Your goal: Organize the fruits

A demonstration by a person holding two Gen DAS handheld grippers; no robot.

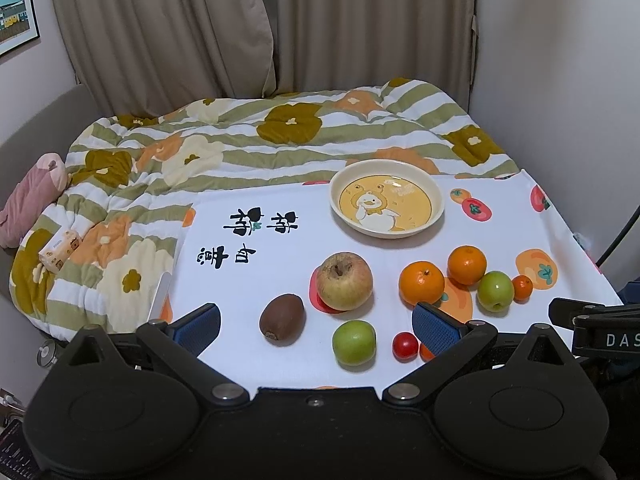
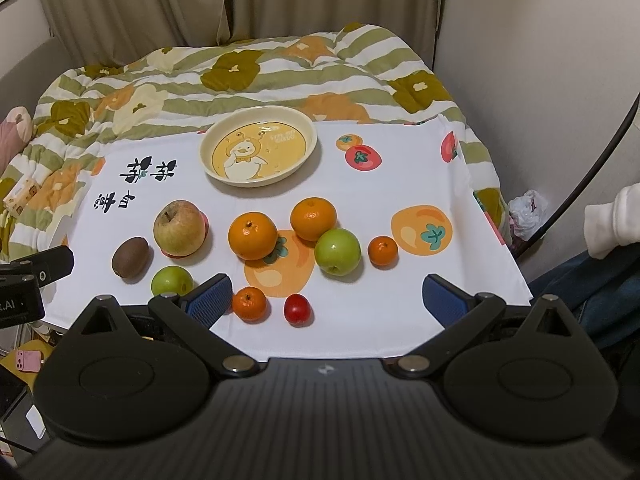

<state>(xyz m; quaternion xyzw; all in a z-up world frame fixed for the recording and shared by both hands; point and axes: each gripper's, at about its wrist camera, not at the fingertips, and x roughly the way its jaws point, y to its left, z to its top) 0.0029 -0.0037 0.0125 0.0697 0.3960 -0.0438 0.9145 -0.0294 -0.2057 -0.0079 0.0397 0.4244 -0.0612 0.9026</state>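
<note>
A cream plate with a duck picture point(image 1: 434, 216) point(image 2: 308, 152) stands empty at the back of a white printed cloth point(image 1: 280, 264) point(image 2: 400, 300). In front of it lie a large apple point(image 1: 345, 281) point(image 2: 179, 227), a kiwi point(image 1: 281, 319) point(image 2: 130, 257), two green apples point(image 1: 354, 342) point(image 1: 495, 291) point(image 2: 337, 251) point(image 2: 171, 281), two oranges point(image 1: 421, 283) point(image 1: 466, 264) point(image 2: 252, 235) point(image 2: 313, 218), two small mandarins point(image 2: 383, 250) point(image 2: 249, 303) and a red tomato point(image 1: 405, 345) point(image 2: 297, 309). My left gripper point(image 1: 316, 326) and right gripper point(image 2: 326, 298) are both open and empty, above the cloth's near edge.
The cloth lies on a bed with a striped flowered quilt point(image 1: 240, 136) point(image 2: 260, 64). A tissue pack point(image 1: 60, 250) and a pink pillow point(image 1: 32, 196) lie at the left. Curtains point(image 1: 280, 20) hang behind, and a wall point(image 2: 540, 60) is on the right.
</note>
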